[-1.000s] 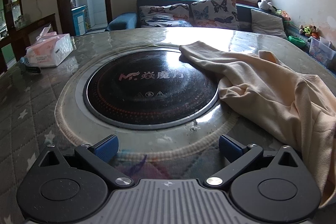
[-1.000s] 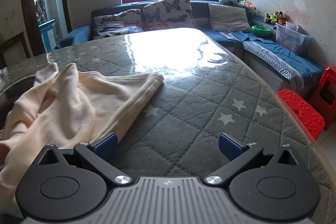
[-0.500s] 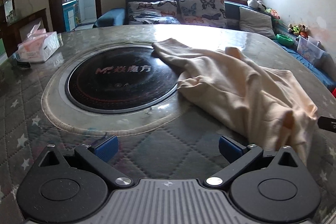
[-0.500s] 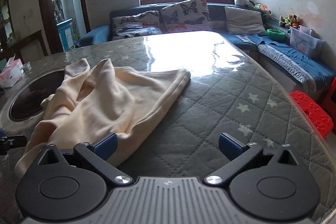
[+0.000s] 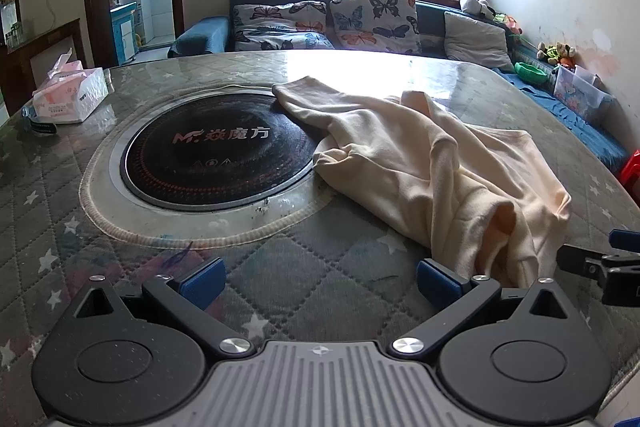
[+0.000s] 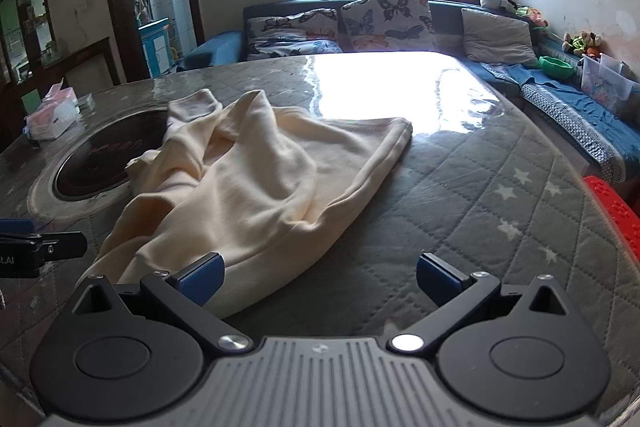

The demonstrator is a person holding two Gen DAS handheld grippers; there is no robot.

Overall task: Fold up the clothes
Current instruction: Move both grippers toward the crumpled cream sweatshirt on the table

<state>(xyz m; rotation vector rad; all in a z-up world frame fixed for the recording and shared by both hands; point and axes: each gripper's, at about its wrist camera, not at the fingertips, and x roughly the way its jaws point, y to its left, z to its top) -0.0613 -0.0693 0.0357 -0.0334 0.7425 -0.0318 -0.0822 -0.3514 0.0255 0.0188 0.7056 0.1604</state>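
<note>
A cream long-sleeved garment [image 5: 424,155] lies crumpled on the quilted table, one sleeve reaching over the black cooktop. In the right wrist view the garment [image 6: 256,183] spreads ahead and to the left. My left gripper [image 5: 318,281] is open and empty, just left of the garment's near end. My right gripper [image 6: 318,277] is open and empty, its left finger [image 6: 200,277] beside the garment's near hem. Each gripper shows at the edge of the other's view: the right gripper [image 5: 600,267] and the left gripper [image 6: 32,247].
A round black induction cooktop [image 5: 216,155] is set into the table. A tissue pack [image 5: 68,95] sits at the far left. A sofa with butterfly pillows [image 5: 360,19] lies beyond the table. A red stool [image 6: 616,211] stands to the right.
Both grippers have pulled back toward the near table edge, so more of the garment and table shows. The garment itself lies as before.
</note>
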